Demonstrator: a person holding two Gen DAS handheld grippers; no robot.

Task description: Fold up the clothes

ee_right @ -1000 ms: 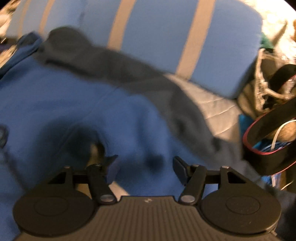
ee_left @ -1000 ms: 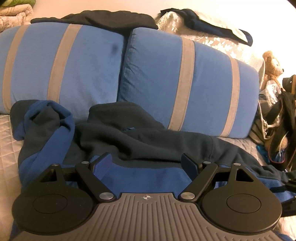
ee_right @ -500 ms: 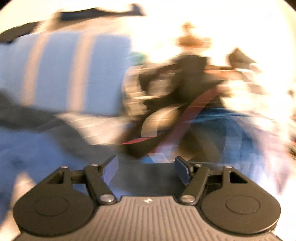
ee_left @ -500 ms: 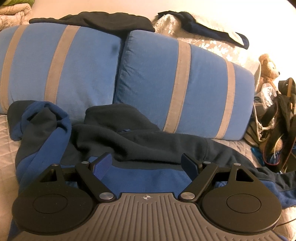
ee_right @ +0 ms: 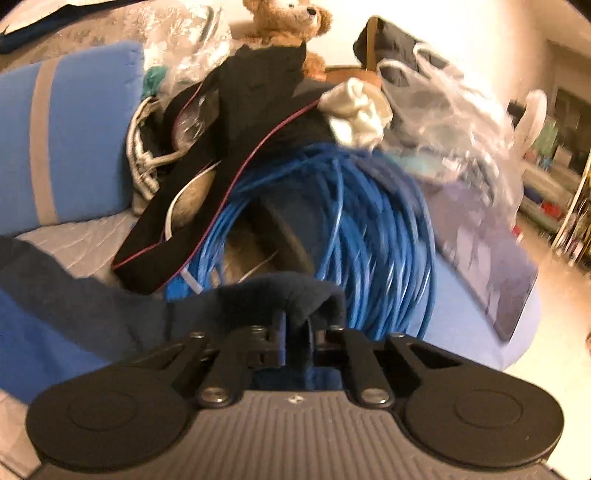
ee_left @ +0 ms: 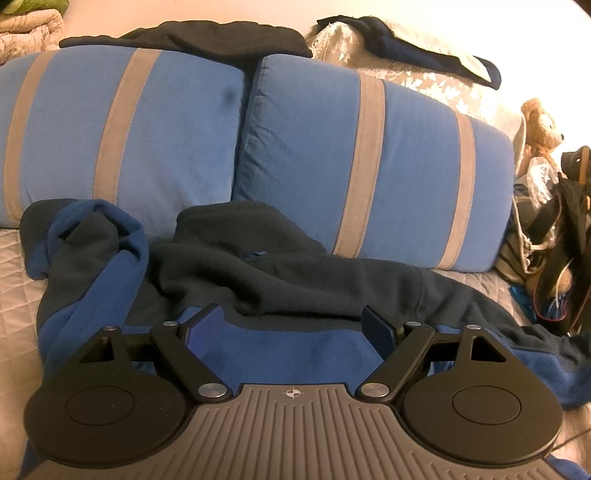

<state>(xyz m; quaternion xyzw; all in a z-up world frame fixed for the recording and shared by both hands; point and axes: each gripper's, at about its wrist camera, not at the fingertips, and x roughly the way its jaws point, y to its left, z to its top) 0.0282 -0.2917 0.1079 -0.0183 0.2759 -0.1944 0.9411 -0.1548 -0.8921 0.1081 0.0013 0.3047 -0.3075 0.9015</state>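
A rumpled fleece sweatshirt (ee_left: 280, 280), royal blue with dark navy panels, sprawls across the lower middle of the frame on the quilted bed (ee_left: 14, 266), against two blue striped cushions (ee_left: 369, 166). The left gripper (ee_left: 293, 326) hovers with its jaws wide. The right gripper (ee_right: 297, 341) has its jaws clamped on a navy fold of the sweatshirt.

- The sweatshirt (ee_left: 280, 280) is royal blue with dark navy panels.
- The cushions (ee_left: 369, 155) are blue with broad grey-beige stripes.
- The bed cover (ee_left: 14, 266) is pale grey, quilted in small diamonds.
- The coiled cable (ee_right: 369, 206) is bright blue.
- The teddy bear (ee_right: 284, 18) is tan.
- The black strap (ee_right: 207, 192) has red edging.
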